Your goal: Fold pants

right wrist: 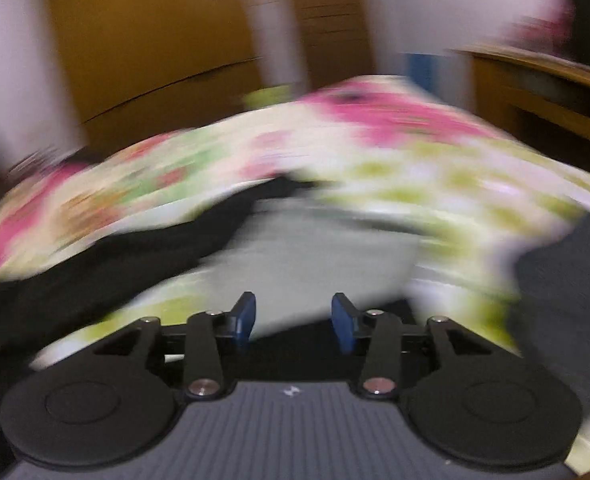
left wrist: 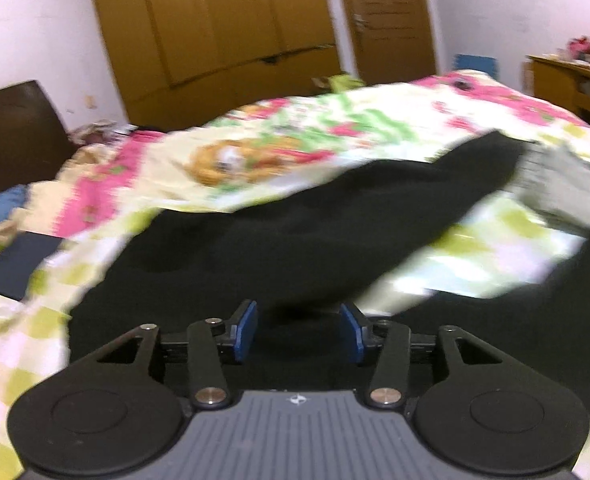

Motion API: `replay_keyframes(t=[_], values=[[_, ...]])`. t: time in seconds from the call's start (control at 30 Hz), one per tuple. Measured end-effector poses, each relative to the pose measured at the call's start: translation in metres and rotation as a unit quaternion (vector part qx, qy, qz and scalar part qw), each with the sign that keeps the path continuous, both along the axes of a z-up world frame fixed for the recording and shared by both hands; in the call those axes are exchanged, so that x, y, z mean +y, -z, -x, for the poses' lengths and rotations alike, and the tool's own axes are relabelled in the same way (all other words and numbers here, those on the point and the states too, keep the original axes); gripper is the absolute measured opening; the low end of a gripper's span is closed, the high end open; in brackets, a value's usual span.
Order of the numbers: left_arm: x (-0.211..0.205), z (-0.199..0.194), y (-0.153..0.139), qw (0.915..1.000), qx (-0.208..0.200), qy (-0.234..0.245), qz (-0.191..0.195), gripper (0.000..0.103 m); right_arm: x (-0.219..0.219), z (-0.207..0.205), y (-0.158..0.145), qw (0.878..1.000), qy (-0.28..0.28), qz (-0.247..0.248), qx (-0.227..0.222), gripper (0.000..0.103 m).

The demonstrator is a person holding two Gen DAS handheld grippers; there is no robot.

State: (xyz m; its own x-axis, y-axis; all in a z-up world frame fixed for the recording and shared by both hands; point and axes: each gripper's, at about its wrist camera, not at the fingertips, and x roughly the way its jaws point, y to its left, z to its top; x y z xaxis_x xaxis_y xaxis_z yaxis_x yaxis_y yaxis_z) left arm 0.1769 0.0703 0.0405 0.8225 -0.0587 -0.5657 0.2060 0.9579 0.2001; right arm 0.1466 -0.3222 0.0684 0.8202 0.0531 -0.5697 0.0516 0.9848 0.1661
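- Black pants (left wrist: pixel 279 240) lie on the floral sheet (left wrist: pixel 335 128), grey cuff (left wrist: pixel 555 184) far right.
- Both grippers, left (left wrist: pixel 299 330) and right (right wrist: pixel 293 320), are released and empty.
- You should pinch matching edges, then fold evenly.

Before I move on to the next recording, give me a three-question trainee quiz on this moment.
1. True or false: the left gripper is clamped on the black pants.
2. What lies under the pants? A) a bare wooden floor B) a flowered bedsheet C) a glass table
3. Fill in: the pale cloth ahead of the right gripper is ____ in colour.

Key: 1 false, its jaws stand apart with nothing pinched. 2 B. 3 grey.
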Motion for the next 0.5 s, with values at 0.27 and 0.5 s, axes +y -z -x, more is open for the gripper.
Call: replay_keyframes(t=[0.27, 0.5], values=[[0.111, -0.107, -0.003, 0.9987, 0.003, -0.046, -0.022, 0.077, 0.177, -0.178, 0.03, 0.965, -0.257, 0.031, 0.048, 0.045], [0.157, -0.185, 0.017, 0.9977, 0.052, -0.043, 0.001, 0.083, 0.271, -0.262, 0.046, 0.929, -0.347, 0.114, 0.058, 0.065]])
